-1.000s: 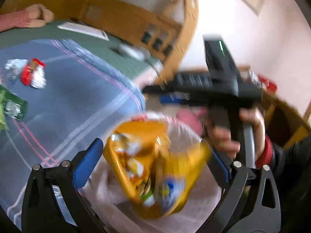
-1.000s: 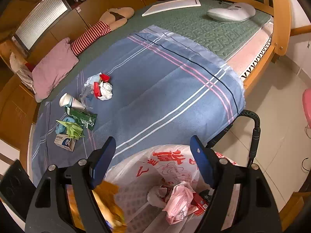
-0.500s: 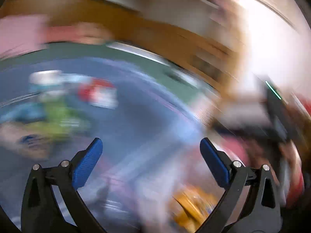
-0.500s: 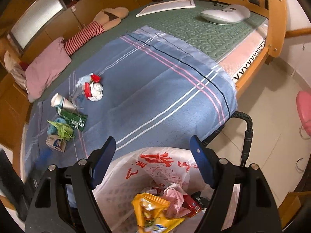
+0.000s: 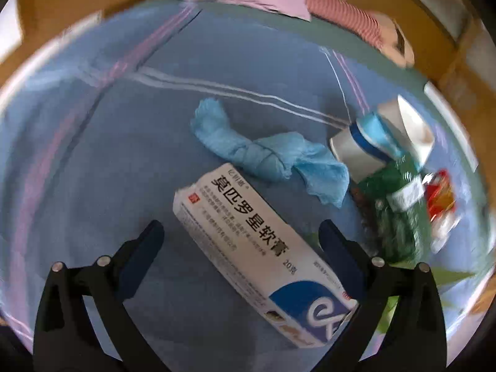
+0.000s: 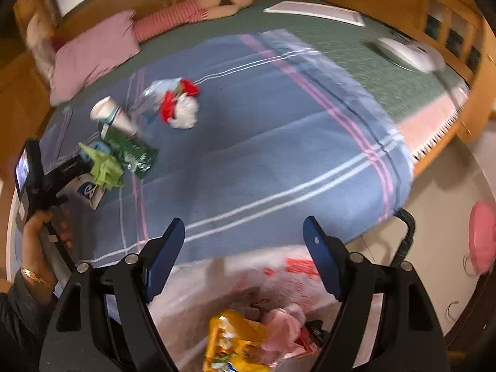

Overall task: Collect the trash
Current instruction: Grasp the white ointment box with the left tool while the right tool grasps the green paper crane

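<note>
A white and blue medicine box (image 5: 257, 241) lies on the blue blanket (image 5: 93, 155). My left gripper (image 5: 241, 241) hovers over it with a finger on each side. Its jaws are closing, and the pads stand off the box. Beyond it lie a crumpled blue cloth (image 5: 266, 155), a paper cup (image 5: 372, 142), a green packet (image 5: 400, 210) and a red-and-white wrapper (image 5: 440, 198). My right gripper (image 6: 245, 248) stands open above the white plastic bag (image 6: 279, 279), which holds a yellow snack packet (image 6: 232, 341) and pink tissue. The bag's rim runs under the fingers; whether they touch it is unclear.
In the right wrist view the trash pile sits at the blanket's left: cup (image 6: 108, 114), red-and-white wrapper (image 6: 181, 105), crumpled green paper (image 6: 105, 167). A pink pillow (image 6: 93, 52) and a striped doll (image 6: 186, 15) lie behind. A white device (image 6: 409, 52) rests on the green mat. A pink stool (image 6: 483, 235) stands on the floor.
My left gripper let the yellow packet drop into the bag, then swung over to the trash pile and now sits over the medicine box. The right gripper rolled and shifted a little.
</note>
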`<action>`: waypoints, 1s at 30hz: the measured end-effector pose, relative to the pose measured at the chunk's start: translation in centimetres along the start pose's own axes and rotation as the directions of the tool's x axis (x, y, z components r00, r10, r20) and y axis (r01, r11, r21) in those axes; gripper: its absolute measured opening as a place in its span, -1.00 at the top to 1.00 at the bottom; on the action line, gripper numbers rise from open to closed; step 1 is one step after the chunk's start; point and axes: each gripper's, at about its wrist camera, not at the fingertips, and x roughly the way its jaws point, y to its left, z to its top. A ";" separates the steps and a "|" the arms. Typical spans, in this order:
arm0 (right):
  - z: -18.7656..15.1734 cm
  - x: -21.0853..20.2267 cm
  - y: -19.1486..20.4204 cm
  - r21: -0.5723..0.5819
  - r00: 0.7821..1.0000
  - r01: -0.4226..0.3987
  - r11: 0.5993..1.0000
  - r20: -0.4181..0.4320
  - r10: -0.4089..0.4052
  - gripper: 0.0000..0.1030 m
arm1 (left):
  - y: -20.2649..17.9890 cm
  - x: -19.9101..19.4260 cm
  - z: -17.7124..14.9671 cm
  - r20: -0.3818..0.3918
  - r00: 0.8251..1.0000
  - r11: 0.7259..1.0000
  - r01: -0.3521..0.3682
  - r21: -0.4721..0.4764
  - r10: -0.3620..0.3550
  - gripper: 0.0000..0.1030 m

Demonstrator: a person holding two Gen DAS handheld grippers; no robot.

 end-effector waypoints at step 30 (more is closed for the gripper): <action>2.8 6.1 13.1 -0.156 0.996 -0.079 0.985 -0.040 0.073 0.63 | 6.5 -6.0 -5.1 -0.044 0.985 0.983 0.162 -0.089 -0.167 -0.70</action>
